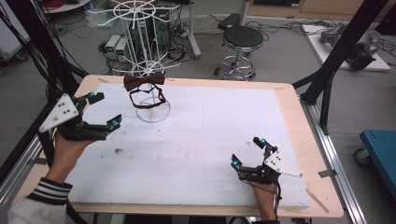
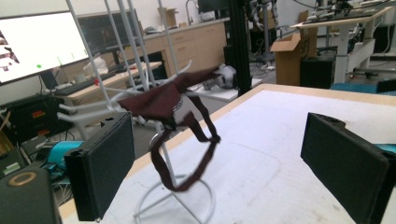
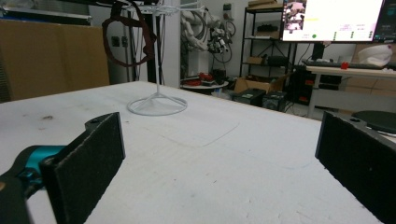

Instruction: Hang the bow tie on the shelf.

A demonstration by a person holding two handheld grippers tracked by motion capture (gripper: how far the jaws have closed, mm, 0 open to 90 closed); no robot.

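The left gripper, jaws spread and empty, hovers just beside the white wire display stand. A dark brown bow tie with looped strap hangs on that stand. The right gripper, jaws likewise apart and empty, rests low, well apart from the stand, above the white foam-covered wooden table.

My left claw is black with teal tips and a grey three-cornered plate. My right claw matches. My left sleeve has black-and-white striped cuffs.
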